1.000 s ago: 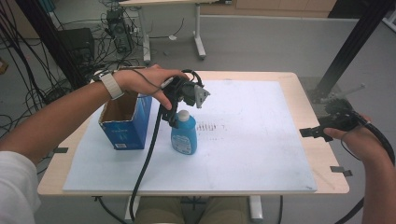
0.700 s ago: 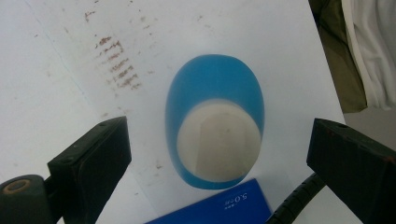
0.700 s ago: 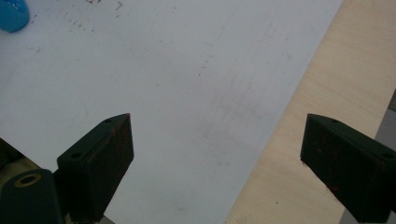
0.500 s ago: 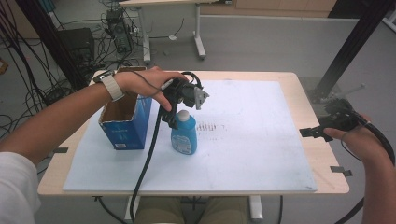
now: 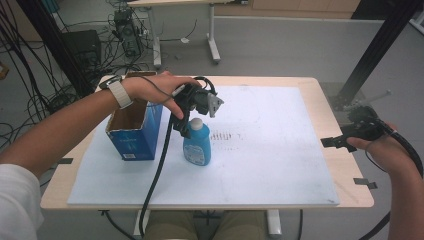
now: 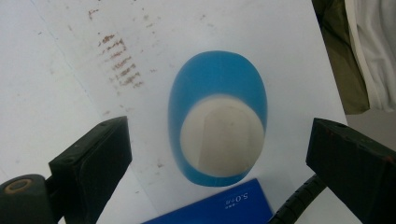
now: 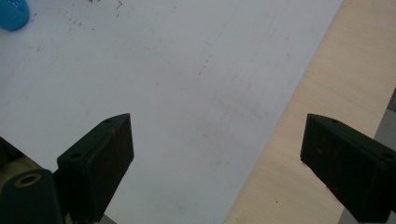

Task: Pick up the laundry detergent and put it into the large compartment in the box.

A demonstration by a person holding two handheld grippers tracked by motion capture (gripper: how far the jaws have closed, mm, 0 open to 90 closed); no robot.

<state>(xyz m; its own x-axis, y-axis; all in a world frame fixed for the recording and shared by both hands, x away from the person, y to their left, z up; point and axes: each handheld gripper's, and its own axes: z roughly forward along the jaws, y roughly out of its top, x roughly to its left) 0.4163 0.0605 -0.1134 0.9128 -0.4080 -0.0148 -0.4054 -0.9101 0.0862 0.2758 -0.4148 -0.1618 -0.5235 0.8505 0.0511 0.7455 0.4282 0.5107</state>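
Observation:
A blue bottle [image 5: 197, 145] with a white cap [image 5: 196, 122] stands upright on the white sheet [image 5: 260, 165], just right of an open blue box [image 5: 131, 131]. My left gripper [image 5: 186, 125] hangs directly above the bottle, pointing down. Its jaws are open and wide apart on either side of the cap [image 6: 222, 135], touching nothing. A corner of the blue box [image 6: 215, 207] lies below the bottle. My right gripper [image 5: 334, 142] rests at the table's right edge, open, with bare sheet [image 7: 187, 84] and wood between its jaws. The blue bottle [image 7: 11, 13] peeks in at the top left.
Brown smudge marks [image 5: 227, 136] stain the sheet right of the bottle. The wooden tabletop [image 5: 350, 165] borders the sheet. A black post [image 5: 372, 55] rises behind the right side. Cables and equipment [image 5: 125, 30] clutter the floor beyond.

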